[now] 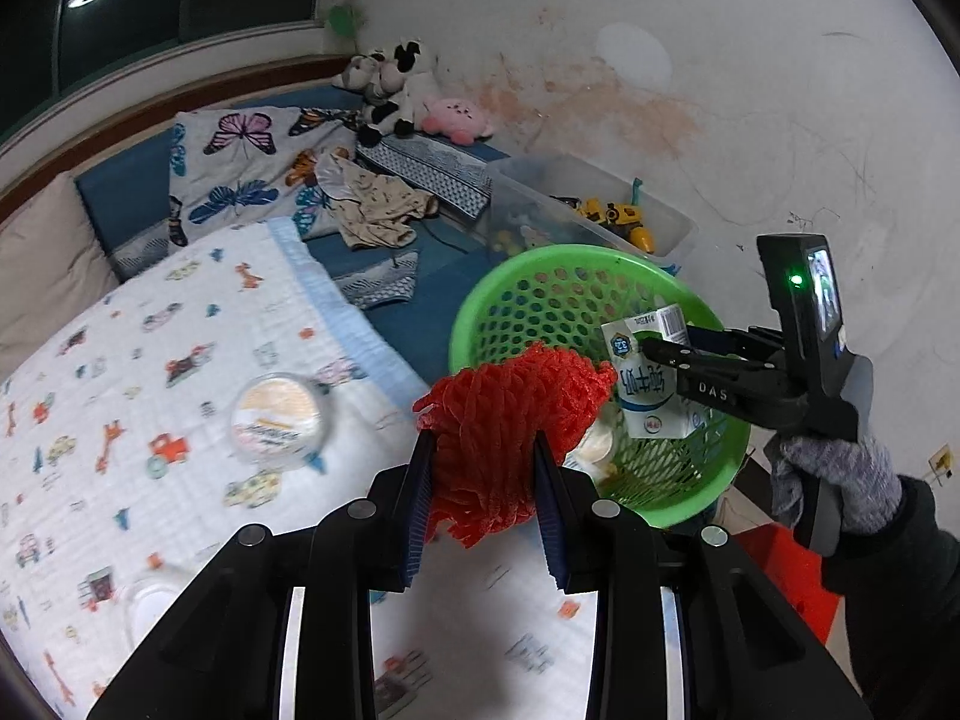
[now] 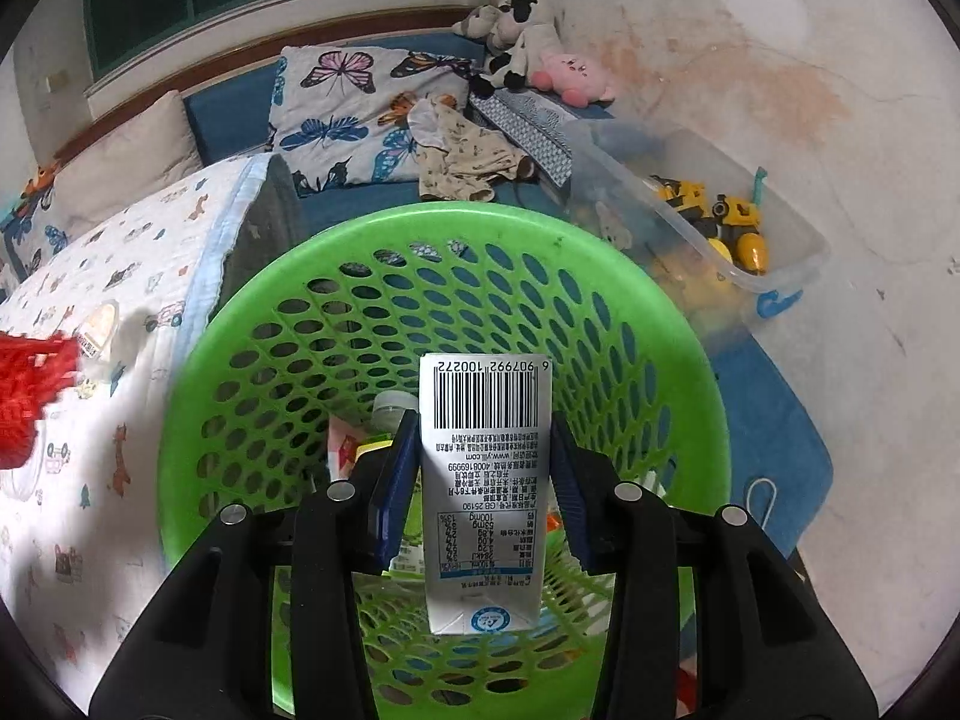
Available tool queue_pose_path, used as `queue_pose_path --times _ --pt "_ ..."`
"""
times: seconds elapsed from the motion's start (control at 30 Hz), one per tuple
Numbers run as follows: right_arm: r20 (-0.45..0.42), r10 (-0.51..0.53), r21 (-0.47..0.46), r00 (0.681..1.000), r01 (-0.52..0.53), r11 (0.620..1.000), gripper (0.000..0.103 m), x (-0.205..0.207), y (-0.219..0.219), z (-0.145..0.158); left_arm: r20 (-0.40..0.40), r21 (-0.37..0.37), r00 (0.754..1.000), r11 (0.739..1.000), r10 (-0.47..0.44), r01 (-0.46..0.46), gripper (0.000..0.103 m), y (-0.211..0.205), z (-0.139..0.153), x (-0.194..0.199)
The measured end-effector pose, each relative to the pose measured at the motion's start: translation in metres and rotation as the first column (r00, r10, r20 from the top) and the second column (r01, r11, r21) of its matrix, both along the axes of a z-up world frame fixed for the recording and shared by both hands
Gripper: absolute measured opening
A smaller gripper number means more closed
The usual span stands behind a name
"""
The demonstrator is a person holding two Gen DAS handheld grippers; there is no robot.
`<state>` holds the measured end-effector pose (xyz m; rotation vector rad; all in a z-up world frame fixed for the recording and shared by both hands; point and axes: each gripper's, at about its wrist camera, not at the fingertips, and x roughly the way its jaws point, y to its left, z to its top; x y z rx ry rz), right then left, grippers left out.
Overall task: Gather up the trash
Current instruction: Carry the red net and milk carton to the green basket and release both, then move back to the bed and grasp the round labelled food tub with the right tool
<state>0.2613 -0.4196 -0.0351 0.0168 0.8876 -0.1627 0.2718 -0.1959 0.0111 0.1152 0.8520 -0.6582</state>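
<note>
The left gripper [image 1: 483, 450] is clamped on a bunched red foam net [image 1: 510, 420], ribbed and frayed, held just at the near rim of the green perforated basket [image 1: 540, 276]. The right gripper [image 2: 480, 450] has a white and blue milk carton [image 2: 483, 480] between its blue pads, barcode end forward, hanging over the basket's open mouth; whether the pads press it I cannot tell. A round lidded cup [image 1: 279, 420] lies on the printed blanket [image 1: 120, 390], near its basket-side edge.
</note>
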Motion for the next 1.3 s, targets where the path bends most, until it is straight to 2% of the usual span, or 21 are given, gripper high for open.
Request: queue_pose_path --times 0.1,0.27,0.33,0.63,0.77,0.83,0.87,0.9,0.97,1.13,1.3 --pt "0.019 -0.005 0.001 1.0 0.005 1.0 0.052 -0.006 -0.004 0.005 -0.01 0.003 1.0 1.0 -0.014 0.014 0.031 -0.018 -0.004 0.004" --pt "0.064 0.0 0.003 0.998 -0.001 1.0 0.053 -0.019 -0.009 0.019 -0.02 0.007 0.999 0.999 -0.032 0.032 0.031 -0.042 -0.01 0.009" --pt "0.093 -0.004 0.003 0.996 0.003 1.0 0.057 -0.028 -0.012 0.028 -0.04 0.003 0.998 0.999 -0.039 0.039 0.031 -0.052 -0.015 0.012" --pt "0.172 -0.002 0.018 0.985 -0.001 1.0 0.06 -0.062 -0.023 0.052 -0.092 0.026 0.994 0.997 -0.066 0.069 0.031 -0.101 -0.034 0.022" --pt "0.195 -0.009 0.035 0.981 0.002 0.999 0.061 -0.072 -0.027 0.057 -0.118 0.032 0.991 0.997 -0.067 0.071 0.037 -0.111 -0.04 0.024" --pt "0.197 -0.012 0.041 0.98 0.004 0.999 0.061 -0.076 -0.029 0.057 -0.121 0.031 0.99 0.997 -0.072 0.076 0.039 -0.113 -0.043 0.024" --pt "0.197 -0.015 0.047 0.98 0.006 0.999 0.061 -0.078 -0.03 0.057 -0.122 0.03 0.99 0.996 -0.076 0.08 0.044 -0.115 -0.044 0.023" --pt "0.198 -0.017 0.051 0.98 0.007 0.999 0.061 -0.078 -0.03 0.056 -0.126 0.022 0.989 0.996 -0.083 0.086 0.056 -0.115 -0.045 0.022" --pt "0.195 -0.02 0.059 0.981 0.008 0.998 0.061 -0.078 -0.03 0.055 -0.119 0.022 0.99 0.997 -0.075 0.078 0.062 -0.112 -0.045 0.022" --pt "0.199 -0.022 0.08 0.98 0.007 0.997 0.061 -0.081 -0.029 0.056 -0.129 0.015 0.989 0.997 -0.068 0.07 0.063 -0.104 -0.046 0.021" --pt "0.204 -0.009 0.084 0.979 -0.008 0.996 0.061 -0.083 -0.02 0.058 -0.084 0.025 0.996 0.999 -0.036 0.038 0.063 -0.08 -0.033 0.011"
